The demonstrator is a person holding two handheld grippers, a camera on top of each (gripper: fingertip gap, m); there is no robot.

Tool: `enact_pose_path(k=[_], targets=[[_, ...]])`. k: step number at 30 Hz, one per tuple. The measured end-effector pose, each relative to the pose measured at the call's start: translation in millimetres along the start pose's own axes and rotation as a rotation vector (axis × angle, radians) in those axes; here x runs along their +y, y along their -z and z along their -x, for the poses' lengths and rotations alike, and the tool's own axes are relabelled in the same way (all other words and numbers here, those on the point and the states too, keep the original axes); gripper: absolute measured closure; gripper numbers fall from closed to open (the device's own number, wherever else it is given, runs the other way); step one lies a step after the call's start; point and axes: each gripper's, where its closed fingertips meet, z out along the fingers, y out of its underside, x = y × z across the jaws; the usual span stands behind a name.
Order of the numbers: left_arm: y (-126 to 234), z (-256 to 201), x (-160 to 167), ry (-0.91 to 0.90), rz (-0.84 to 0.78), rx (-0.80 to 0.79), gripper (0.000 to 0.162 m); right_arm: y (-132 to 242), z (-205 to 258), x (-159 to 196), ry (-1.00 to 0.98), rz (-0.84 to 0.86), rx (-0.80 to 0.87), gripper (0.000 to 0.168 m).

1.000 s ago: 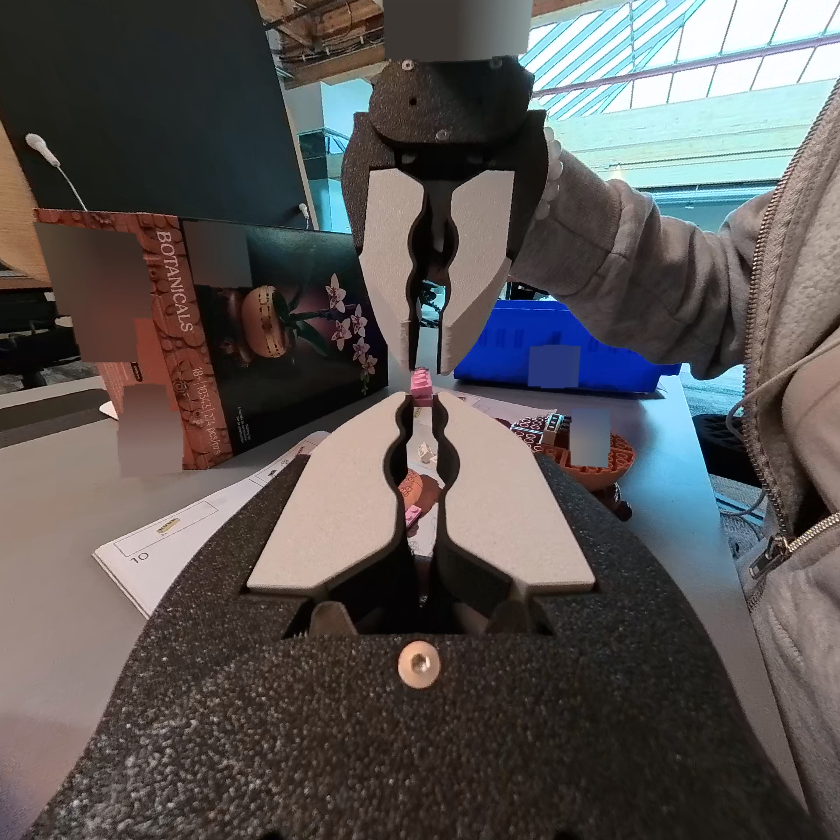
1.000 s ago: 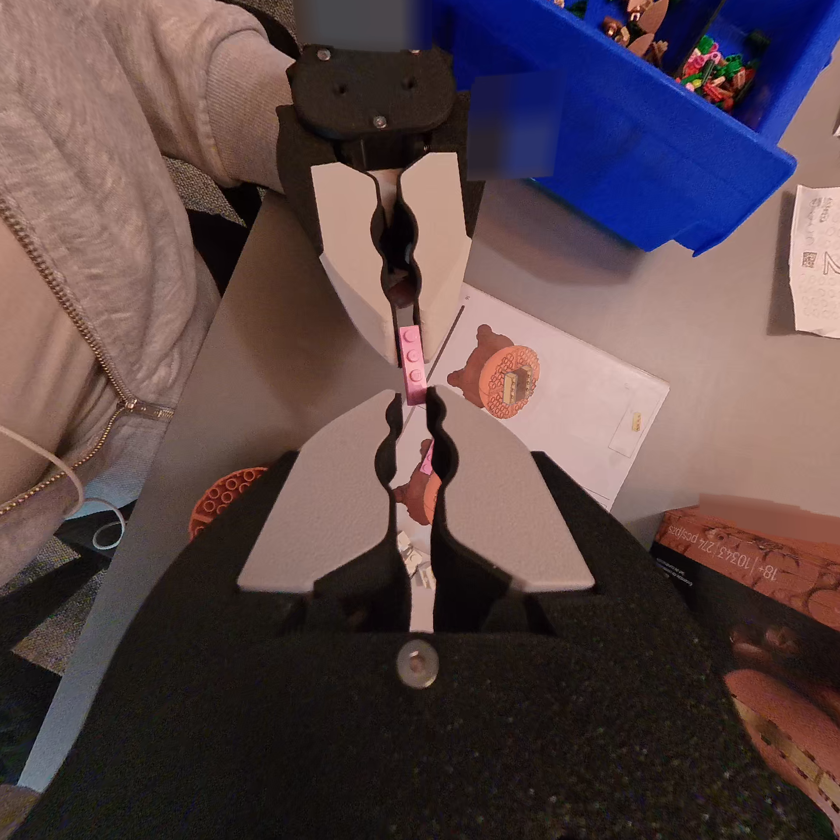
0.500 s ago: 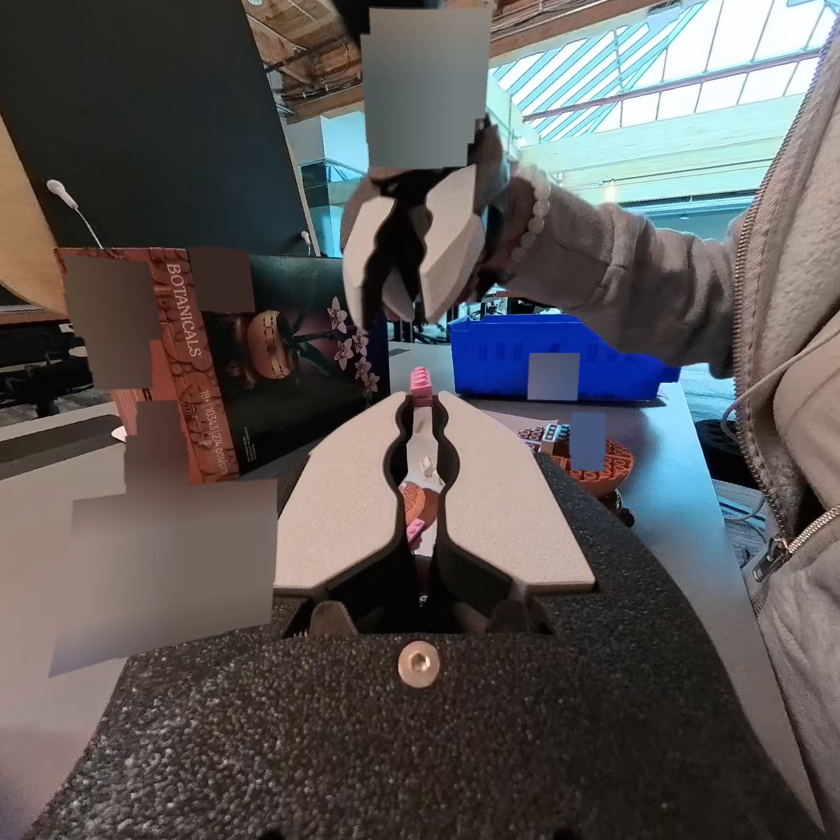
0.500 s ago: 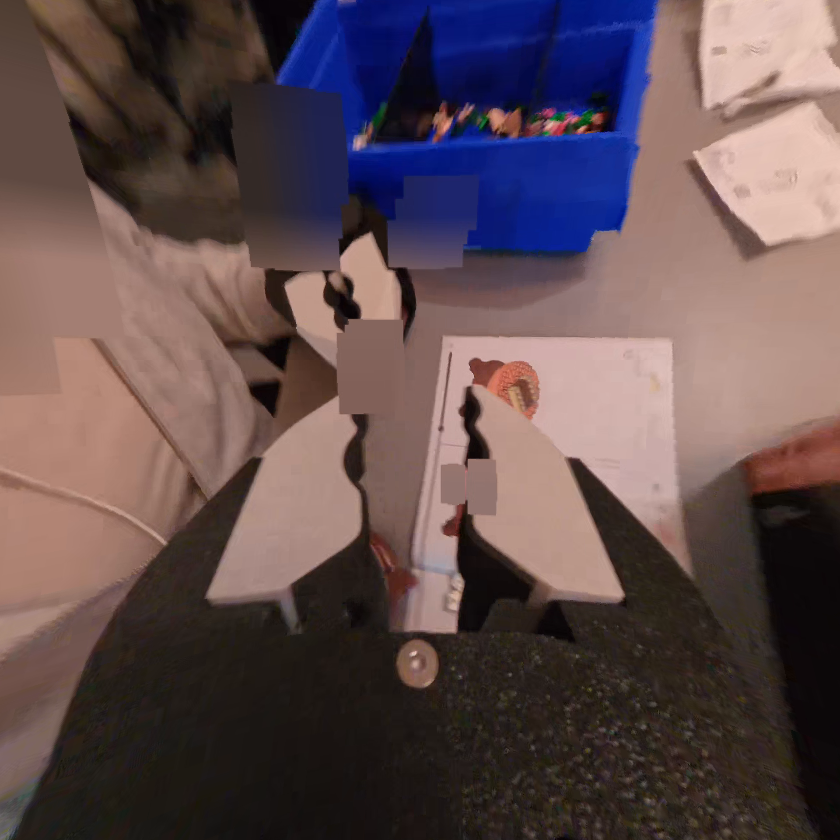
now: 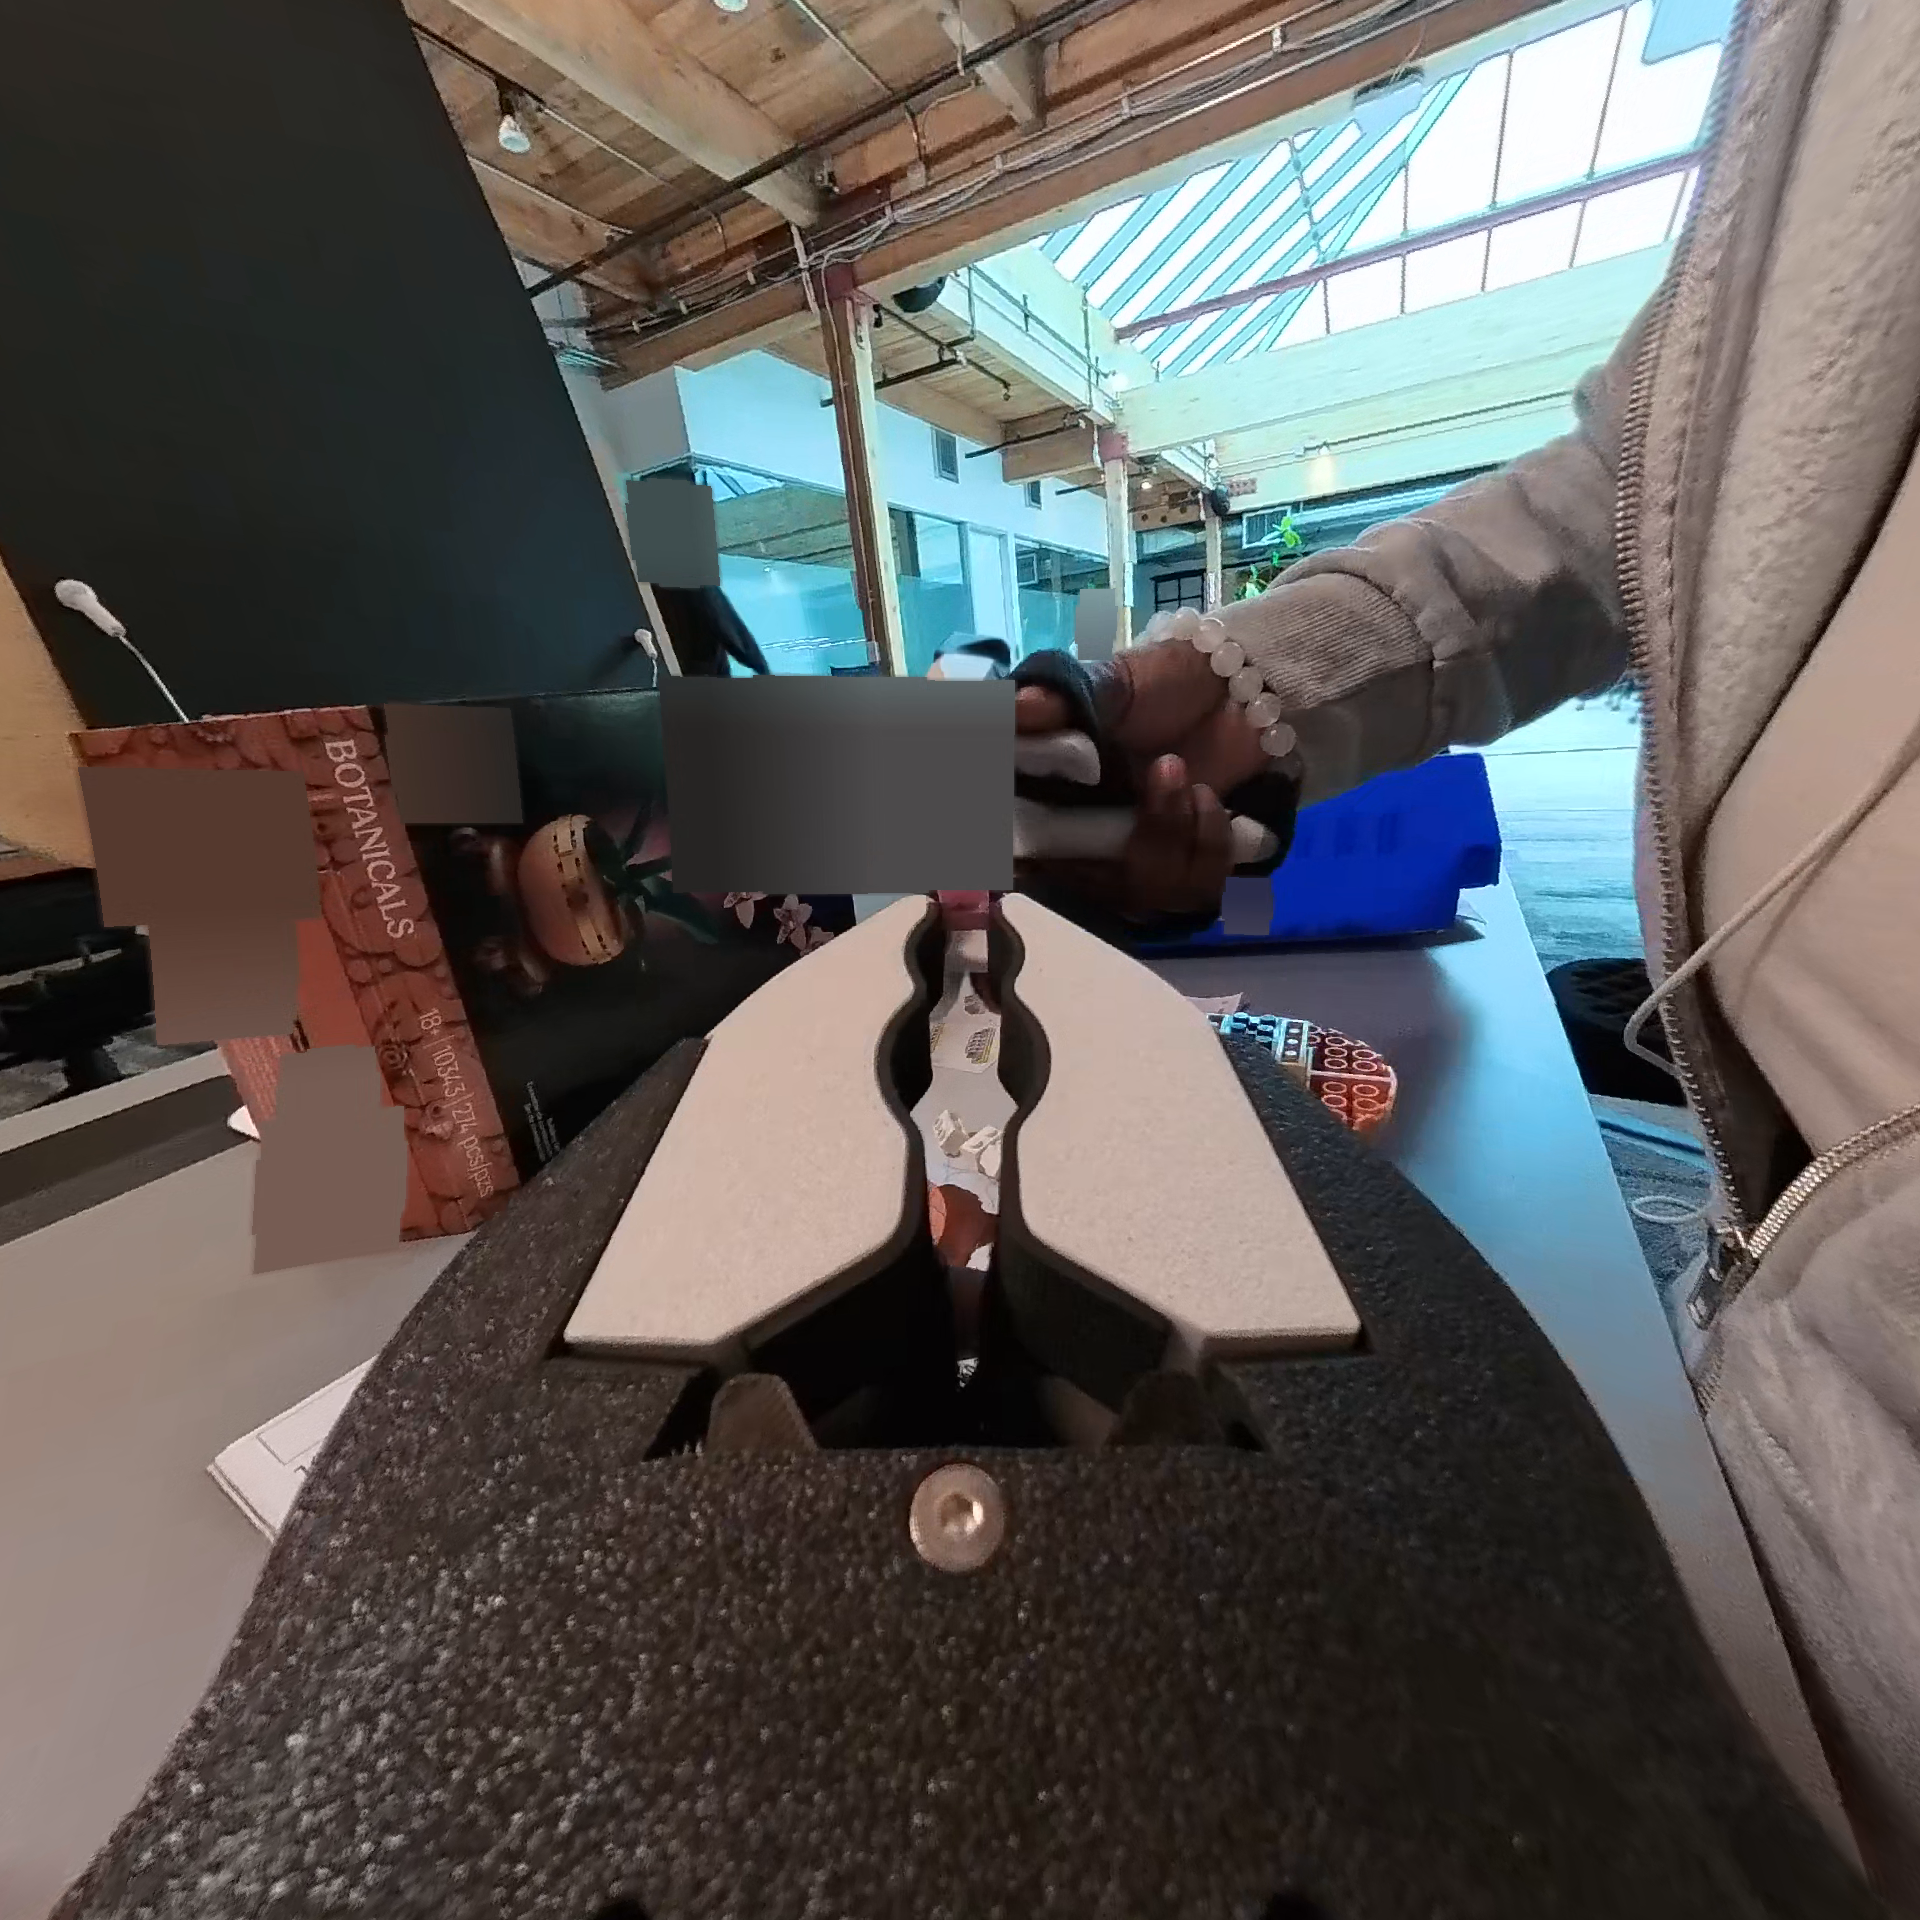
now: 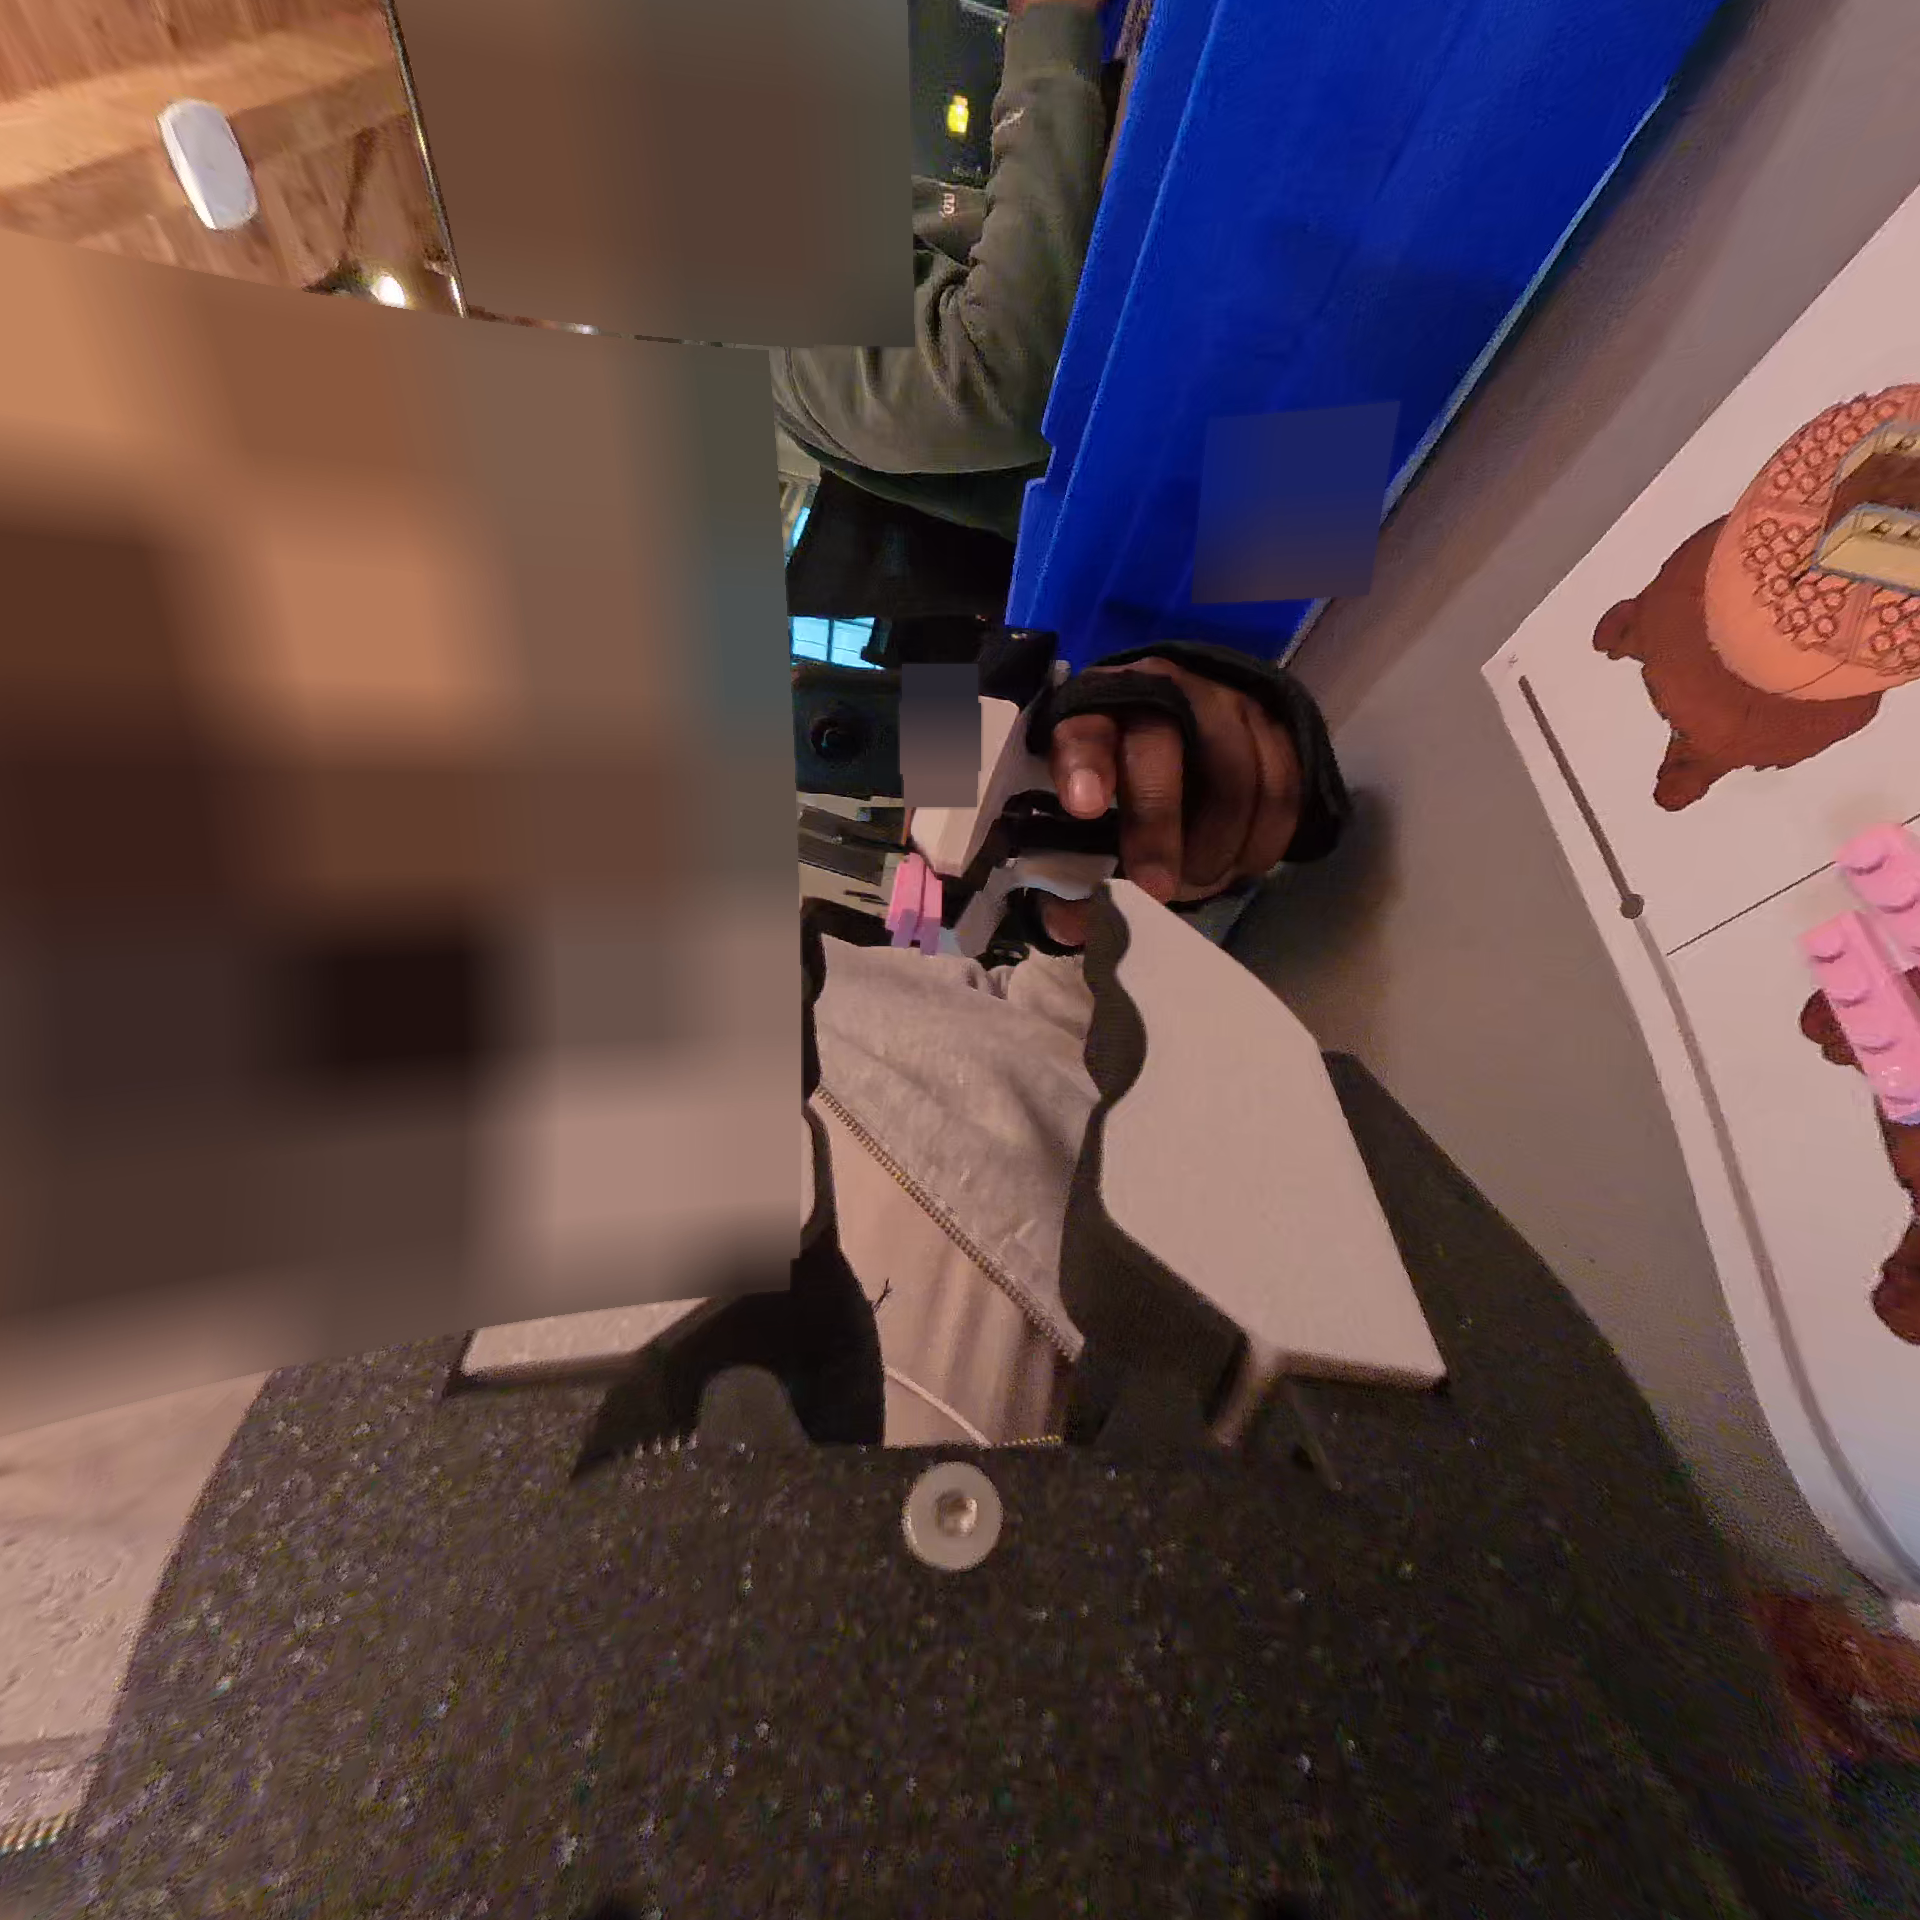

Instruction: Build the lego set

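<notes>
Jaws of the left gripper [image 5: 964, 914] closed on a pink lego plate [image 5: 962, 918], pinched at the very tips and held in the air above the grey surface [image 5: 135, 1382]; jaws of the right gripper [image 6: 935, 997] parted and empty, though one finger is behind a blur patch. Change over the last second: right gripper was pinching the far end of the same plate, has since released and swung aside, and now lies on its side beyond the left tips, in the person's hand [image 5: 1164, 769]. Reading: hand-off or re-grip done, plate carried by left alone, right free to fetch the next piece from the blue bin [image 5: 1382, 862]. Plate's long axis runs along the left fingers, free end pointing forward past the tips; the right wrist view shows it [image 6: 916, 906] sticking out of them. Instruction sheet [image 6: 1766, 935] and set box [image 5: 436, 956] lie below, partly built orange base [image 5: 1351, 1070] to the right.
</notes>
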Motion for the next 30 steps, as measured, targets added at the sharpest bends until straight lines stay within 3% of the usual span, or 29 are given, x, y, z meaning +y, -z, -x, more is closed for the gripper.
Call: enact_pose_path(k=[13, 21, 30], targets=[[2.8, 3.4, 6.4, 0.002, 0.011, -0.002, 0.155, -15.5, -2.7, 3.8, -0.135, -0.055, -0.06, 0.133], [2.6, 3.6, 8.1, 0.005, 0.015, -0.003, 0.155, -13.7, -2.6, 1.7, -0.083, -0.071, -0.062, 0.157], [1.4, 4.7, 7.4, -0.001, 0.011, -0.02, 0.155, -13.5, -1.2, 2.4, -0.019, -0.084, -0.04, 0.158]])
